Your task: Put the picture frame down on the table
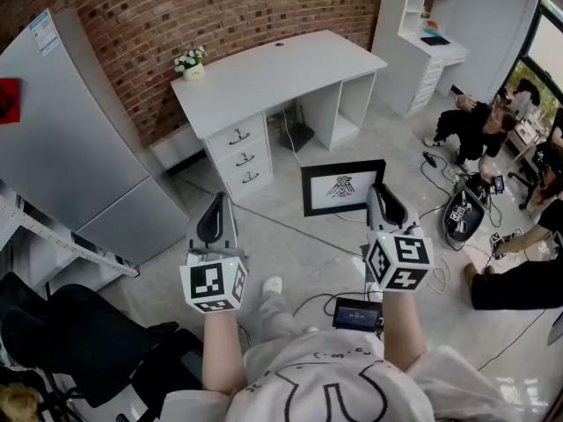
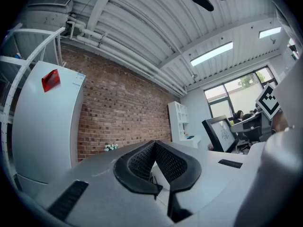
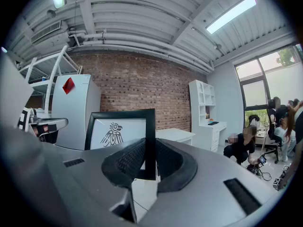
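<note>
Grey fridge [image 1: 75, 143], brick wall [image 1: 220, 7], potted flowers [image 1: 191, 61]

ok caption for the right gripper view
Right gripper clamps the black picture frame by its edge, white desk beyond.

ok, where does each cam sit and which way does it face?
Head view: on the person's head, steeply down at floor and white desk; forearms, left gripper, right gripper show.
Left gripper view: along its shut, empty jaws toward the brick wall.
Right gripper view: along jaws clamped on the picture frame, same wall behind.
Shared: the picture frame appears in all three.
</note>
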Motion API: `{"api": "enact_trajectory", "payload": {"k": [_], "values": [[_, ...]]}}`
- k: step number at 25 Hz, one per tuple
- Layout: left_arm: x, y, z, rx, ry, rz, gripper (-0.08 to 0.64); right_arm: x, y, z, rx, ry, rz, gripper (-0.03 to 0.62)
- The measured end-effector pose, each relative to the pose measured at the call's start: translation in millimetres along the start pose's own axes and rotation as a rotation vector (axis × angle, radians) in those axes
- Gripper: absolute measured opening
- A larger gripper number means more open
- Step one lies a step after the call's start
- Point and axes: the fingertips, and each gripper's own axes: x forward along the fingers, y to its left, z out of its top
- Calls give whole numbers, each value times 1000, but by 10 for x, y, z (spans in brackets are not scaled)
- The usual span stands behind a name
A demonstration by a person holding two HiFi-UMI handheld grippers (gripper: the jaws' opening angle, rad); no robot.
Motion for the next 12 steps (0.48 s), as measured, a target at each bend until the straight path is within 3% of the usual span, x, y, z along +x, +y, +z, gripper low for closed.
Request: {"api": "enact_trajectory", "payload": {"k": [12], "values": [[675,435,-95,-11,9,-18,9,711,86,145,26,1,-21,63]]}}
